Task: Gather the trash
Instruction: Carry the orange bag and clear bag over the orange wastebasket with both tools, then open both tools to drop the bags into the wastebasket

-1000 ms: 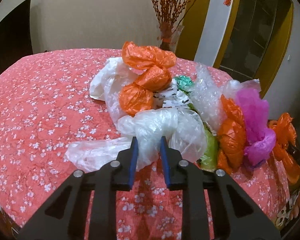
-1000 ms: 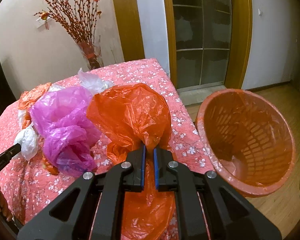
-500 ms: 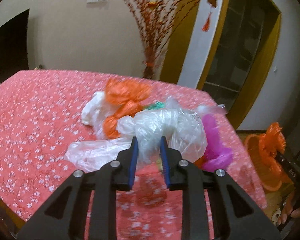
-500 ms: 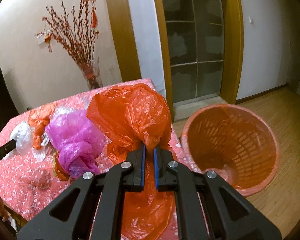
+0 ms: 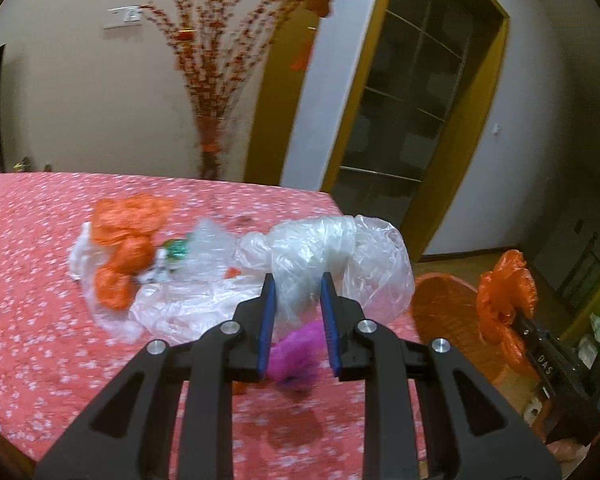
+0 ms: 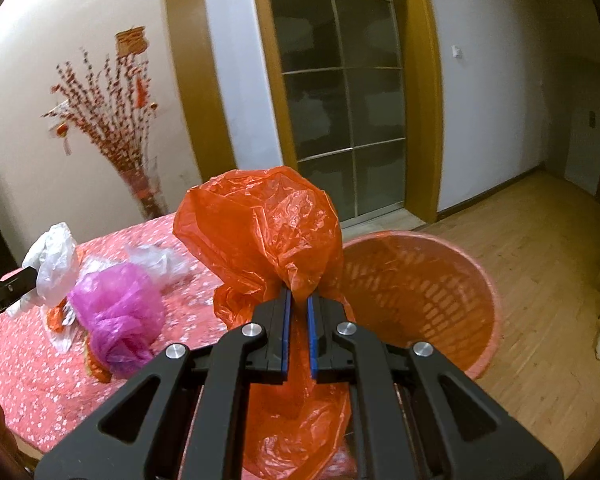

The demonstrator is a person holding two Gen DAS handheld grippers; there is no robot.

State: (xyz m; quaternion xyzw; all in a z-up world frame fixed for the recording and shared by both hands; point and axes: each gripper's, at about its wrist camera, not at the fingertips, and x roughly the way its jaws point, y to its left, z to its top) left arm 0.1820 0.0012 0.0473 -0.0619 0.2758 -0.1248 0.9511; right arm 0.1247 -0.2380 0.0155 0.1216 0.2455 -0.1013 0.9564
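Filling the lower left of both views: worktop [image 5: 28,280] under a red cloth with small white flowers. Beside its right edge, on the wooden floor, orange basket [image 6: 420,304], mouth open toward the right wrist camera.

On the worktop, a loose heap of plastic bags: orange ones [image 5: 124,248] at the far left of the heap, a magenta bag [image 6: 116,320] nearer the edge, thin clear film around them.

In the right gripper [image 6: 298,308], a big orange bag [image 6: 260,232], pinched at its neck between the blue fingers [image 6: 286,332]; fingers almost closed, only a narrow gap filled by plastic. Bulk of the bag puffed up above the fingertips, the rest hanging down below them, in front of the basket rim.

In the left gripper [image 5: 298,300], a clear bag [image 5: 340,256], held between the fingers [image 5: 267,320] at a wider gap, with a twist of film squeezed there. Main part billowing above and to the right of the fingertips, a tail trailing down left to the cloth.

Behind the worktop, vase of red twigs [image 5: 212,120], blurred.
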